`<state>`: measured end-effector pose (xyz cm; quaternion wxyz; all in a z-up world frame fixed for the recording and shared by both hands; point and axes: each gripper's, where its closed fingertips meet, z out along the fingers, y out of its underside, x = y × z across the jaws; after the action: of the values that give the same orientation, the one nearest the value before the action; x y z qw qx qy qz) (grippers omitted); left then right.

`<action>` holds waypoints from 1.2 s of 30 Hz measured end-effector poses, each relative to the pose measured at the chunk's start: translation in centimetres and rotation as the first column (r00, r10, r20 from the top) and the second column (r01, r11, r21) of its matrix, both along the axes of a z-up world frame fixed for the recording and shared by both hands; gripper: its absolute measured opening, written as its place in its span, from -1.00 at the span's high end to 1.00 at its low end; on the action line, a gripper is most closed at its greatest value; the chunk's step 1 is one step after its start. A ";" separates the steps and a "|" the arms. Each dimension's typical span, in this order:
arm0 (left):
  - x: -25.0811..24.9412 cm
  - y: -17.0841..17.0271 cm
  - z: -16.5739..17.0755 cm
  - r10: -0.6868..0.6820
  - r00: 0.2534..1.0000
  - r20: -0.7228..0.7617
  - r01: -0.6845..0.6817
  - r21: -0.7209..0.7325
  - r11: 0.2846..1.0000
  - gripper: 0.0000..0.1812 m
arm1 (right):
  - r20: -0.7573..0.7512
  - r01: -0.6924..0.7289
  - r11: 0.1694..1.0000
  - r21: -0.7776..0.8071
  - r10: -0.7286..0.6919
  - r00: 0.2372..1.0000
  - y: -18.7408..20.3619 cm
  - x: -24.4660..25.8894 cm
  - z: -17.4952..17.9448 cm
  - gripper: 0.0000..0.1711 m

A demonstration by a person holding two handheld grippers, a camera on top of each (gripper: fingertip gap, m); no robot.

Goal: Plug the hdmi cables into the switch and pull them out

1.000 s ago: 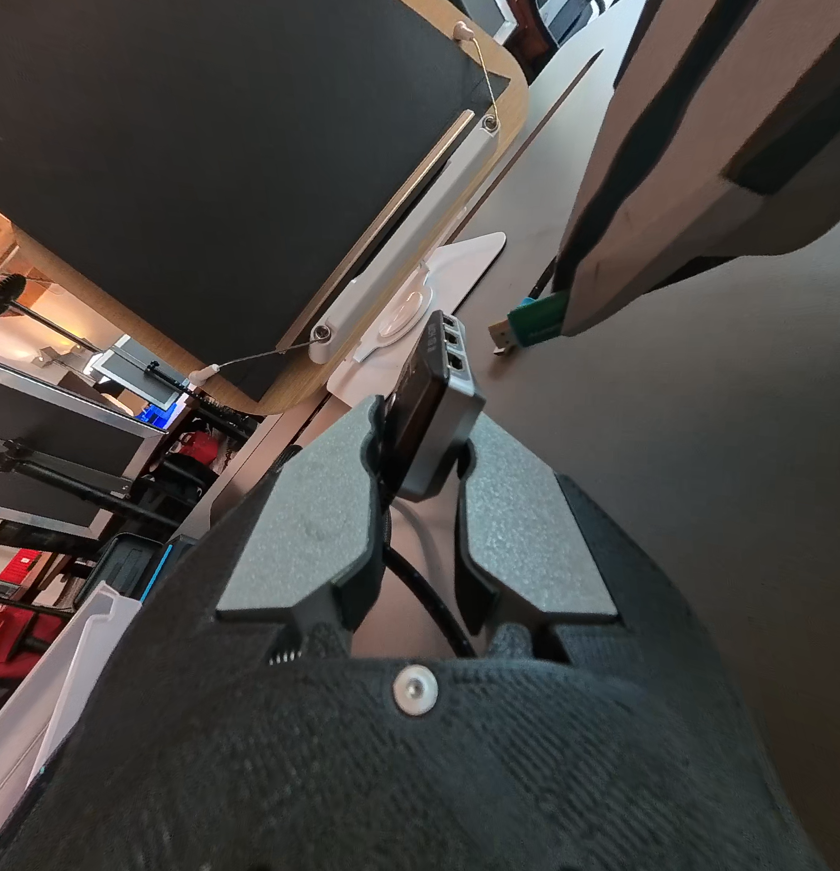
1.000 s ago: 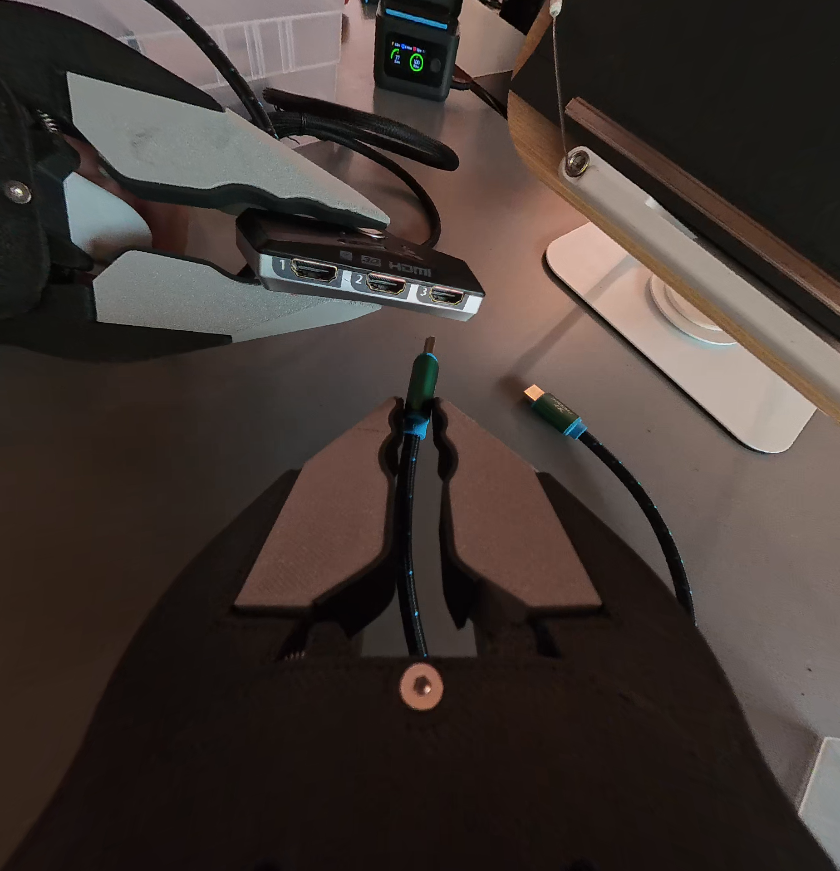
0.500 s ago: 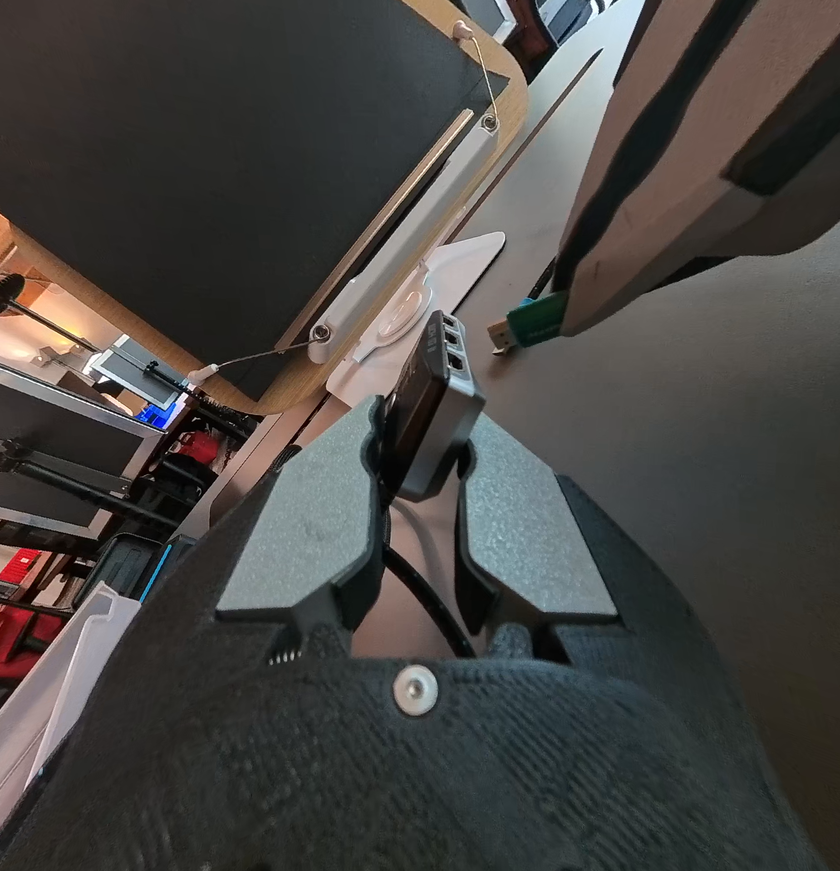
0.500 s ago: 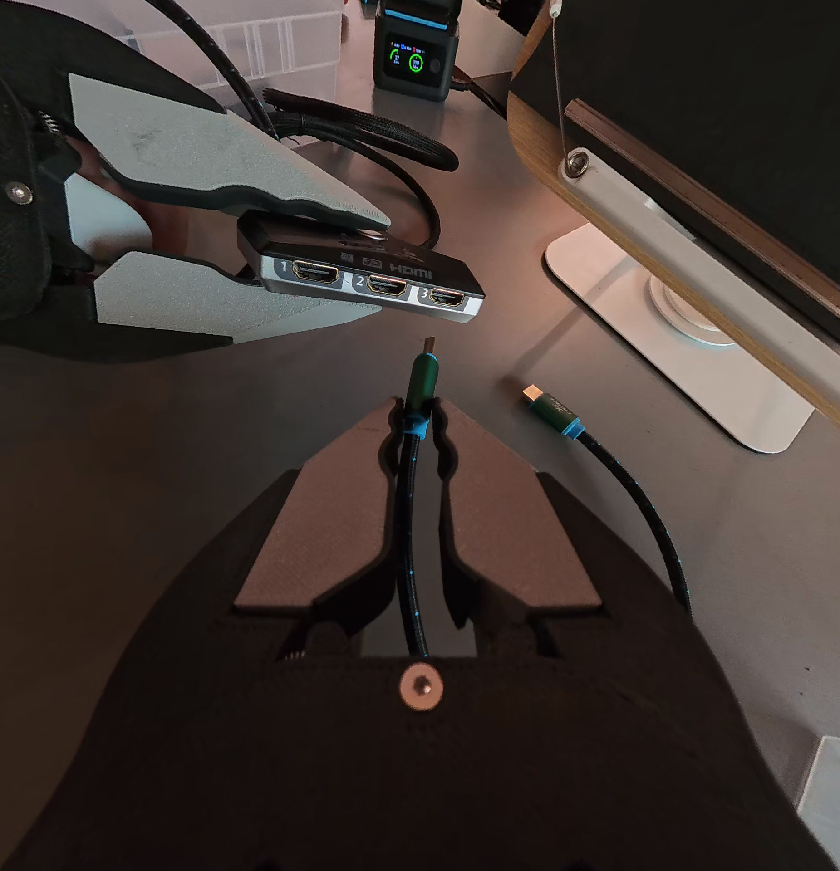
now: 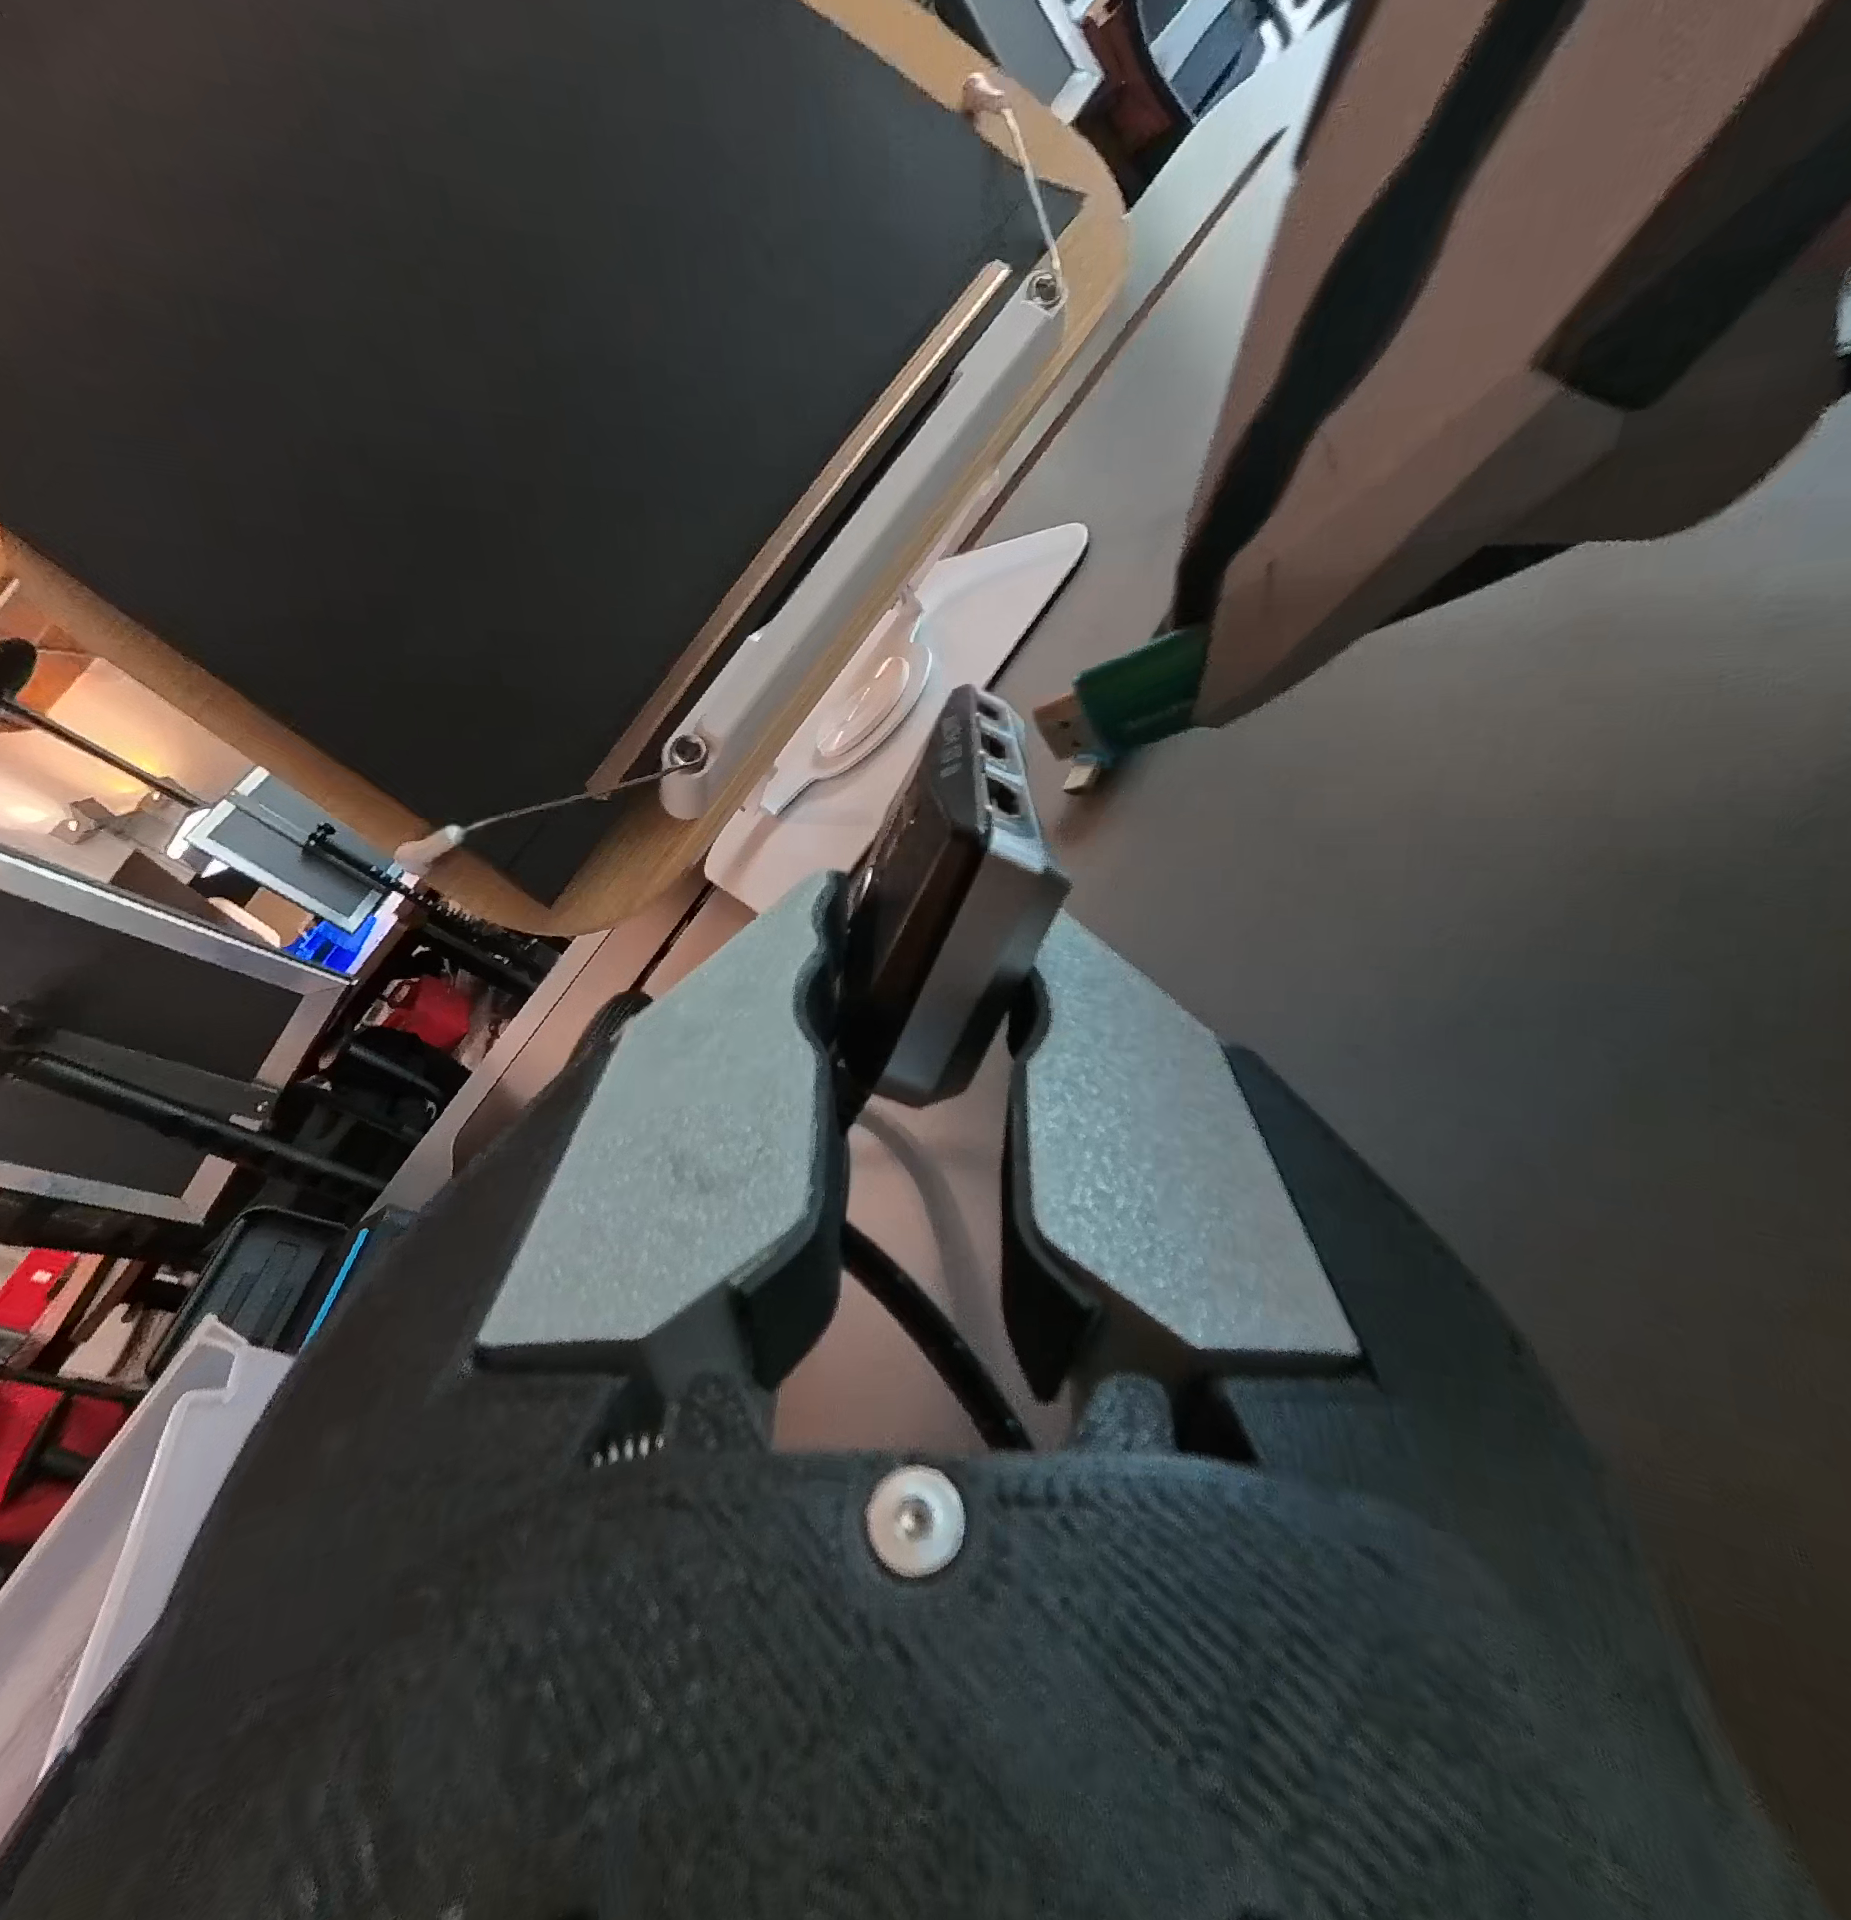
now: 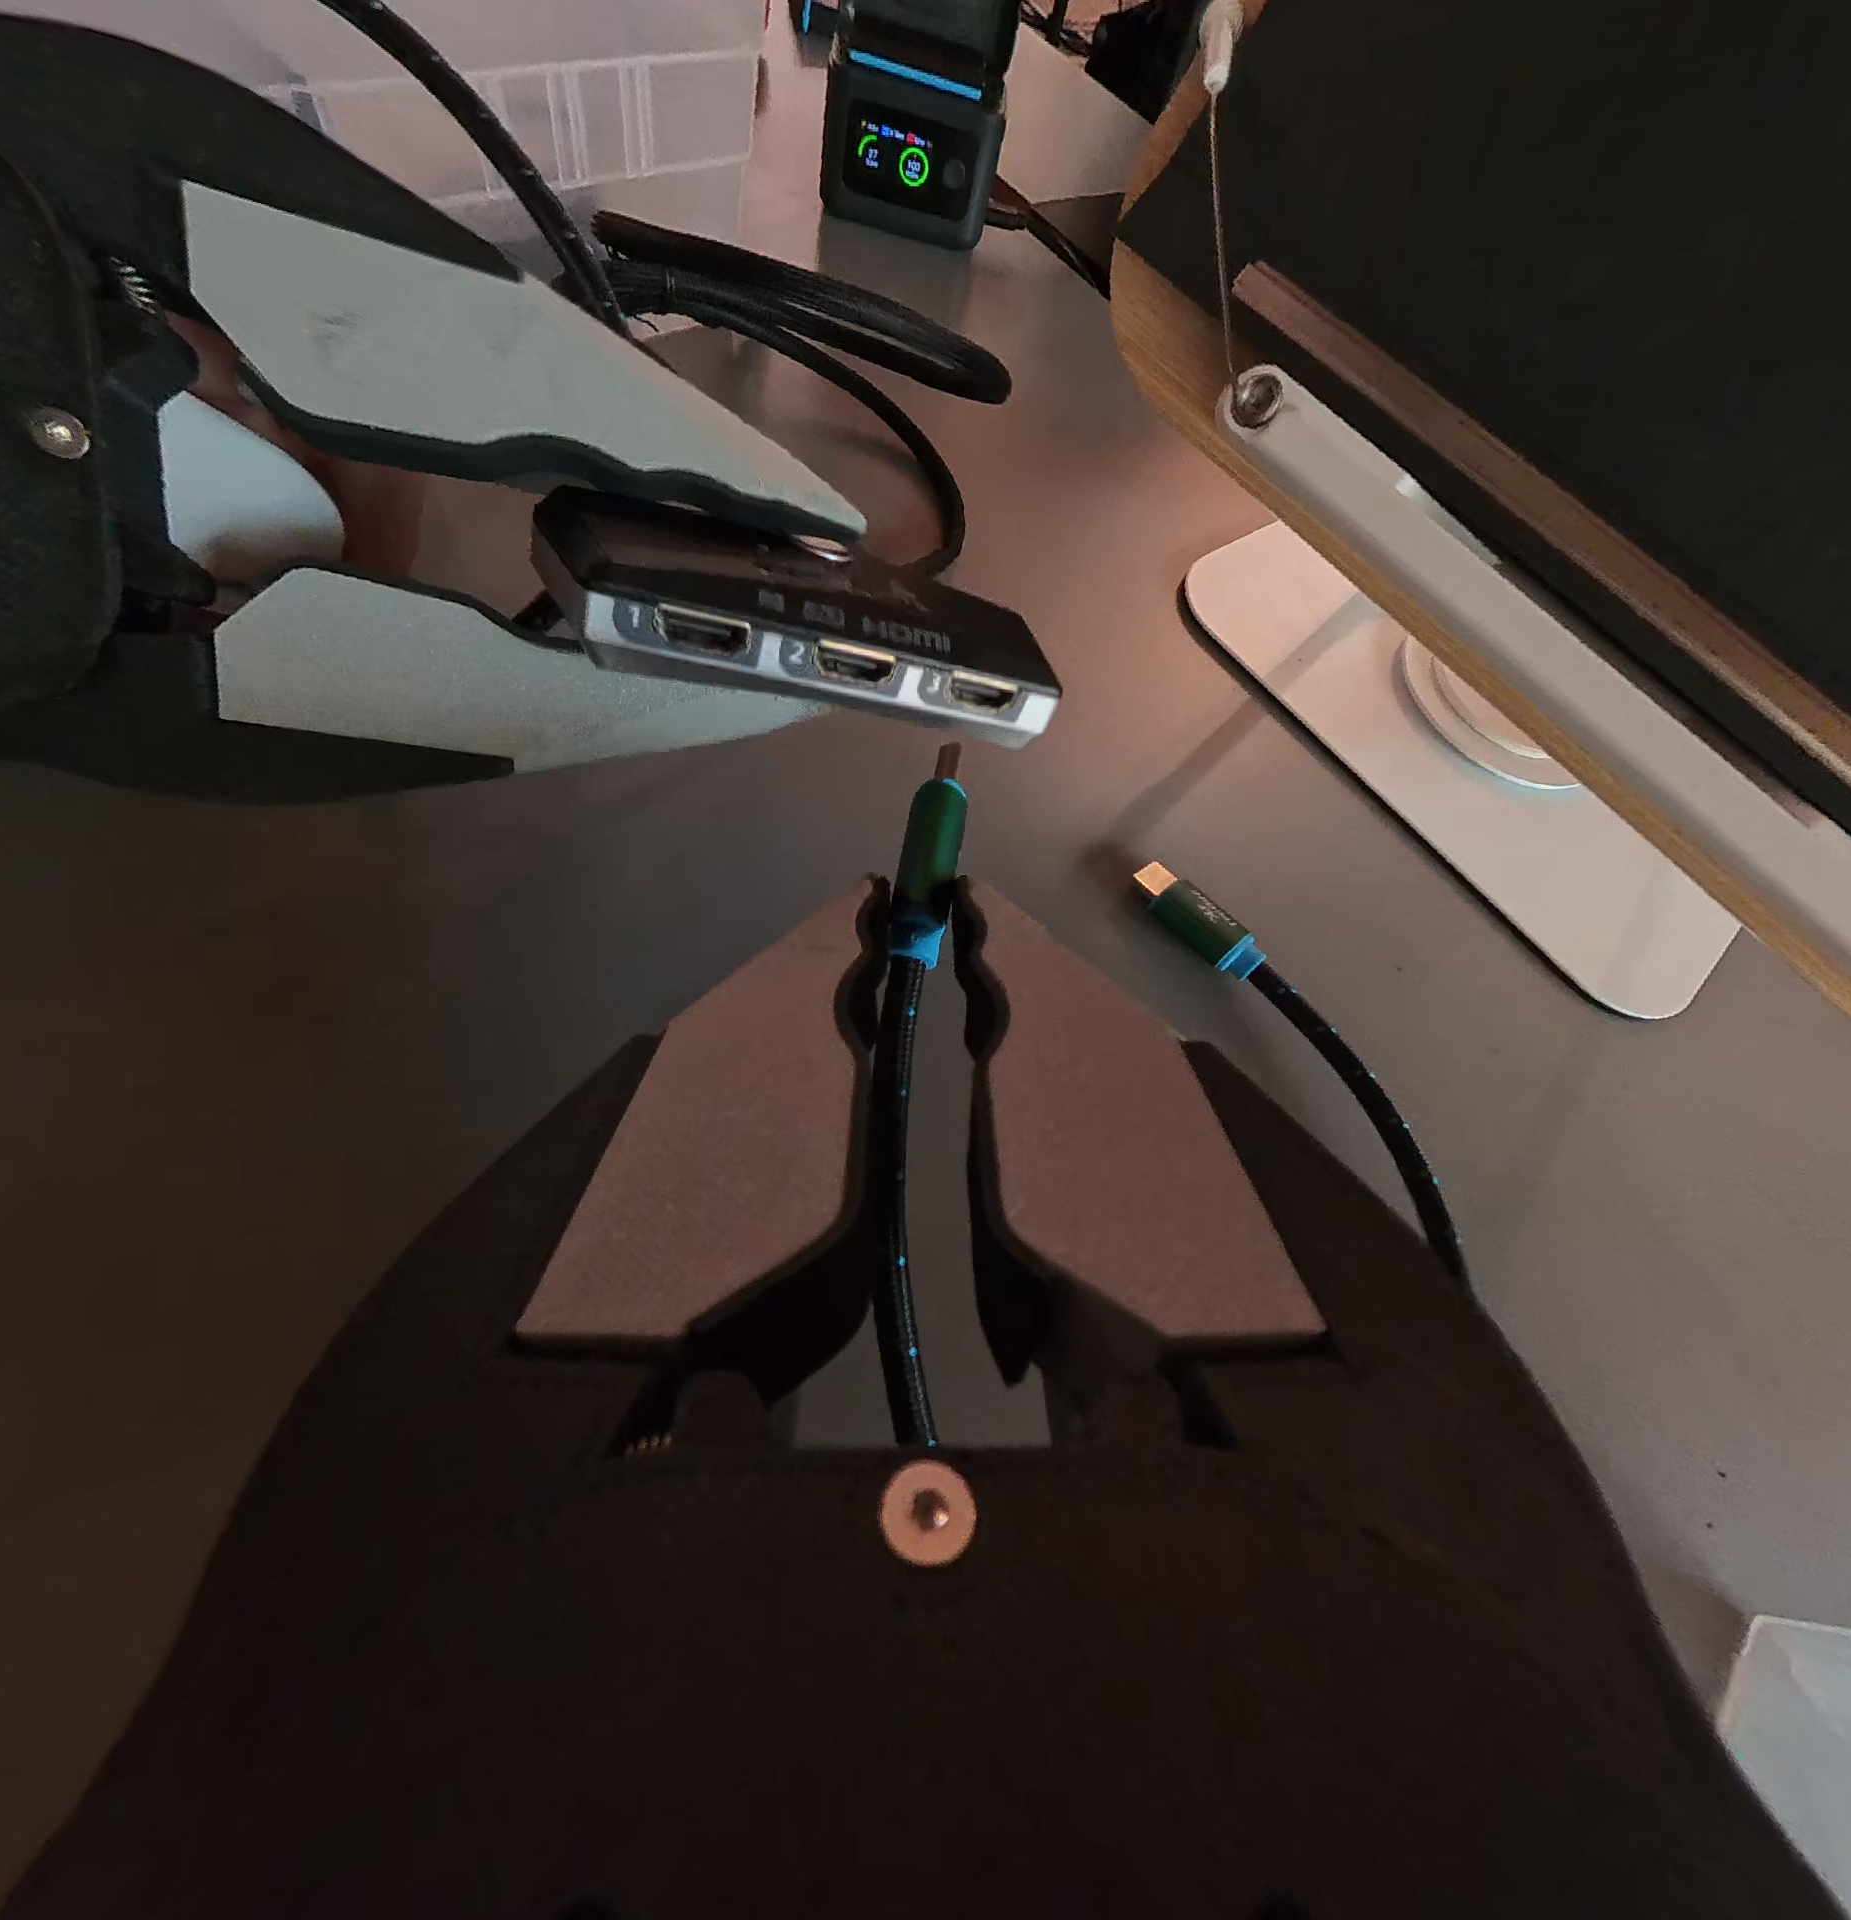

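Left gripper (image 6: 692,613) jaws clamp the switch (image 6: 796,634) above the surface | right gripper (image 6: 916,904) jaws pinch a green cable plug (image 6: 931,831), tip just short of the ports | risk: plug looks turned edgewise, may jam.

Looks like an office-type lab or workshop: grey worktop (image 6: 277,987) carrying a monitor (image 6: 1586,208) on a white stand base (image 6: 1472,790). Left of the monitor, a small device with a lit screen (image 6: 905,156) and a clear plastic bin (image 6: 609,125). Beyond the monitor, metal shelving (image 5: 121,914) with red and dark gear.
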<state>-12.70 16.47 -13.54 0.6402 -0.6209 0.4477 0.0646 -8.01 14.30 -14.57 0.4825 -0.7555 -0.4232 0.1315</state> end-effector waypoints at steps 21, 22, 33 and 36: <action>0.2 -0.2 -0.3 -0.034 0.998 -0.055 0.034 0.005 0.999 0.70 | 0.610 -0.326 0.714 0.620 -0.177 0.773 -1.5 0.2 1.2 0.89; 0.1 -0.2 -0.3 -0.034 0.998 -0.056 0.035 0.003 0.999 0.69 | 0.627 -0.342 0.700 0.627 -0.193 0.754 -1.5 0.4 1.0 0.89; 0.8 -0.5 -1.1 -0.051 0.994 -0.099 0.050 -0.012 0.999 0.70 | 0.644 -0.363 0.728 0.582 -0.141 0.752 -1.9 -0.2 -0.6 0.89; 0.6 -0.4 -1.0 -0.045 0.995 -0.090 0.044 -0.011 0.999 0.69 | 0.563 -0.332 0.792 0.513 -0.018 0.826 -2.4 -0.6 -1.0 0.89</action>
<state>-12.09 16.09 -14.52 0.6179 -0.6099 0.4903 0.0765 -8.59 11.89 -15.55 0.5402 -0.5330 -0.6248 -0.1837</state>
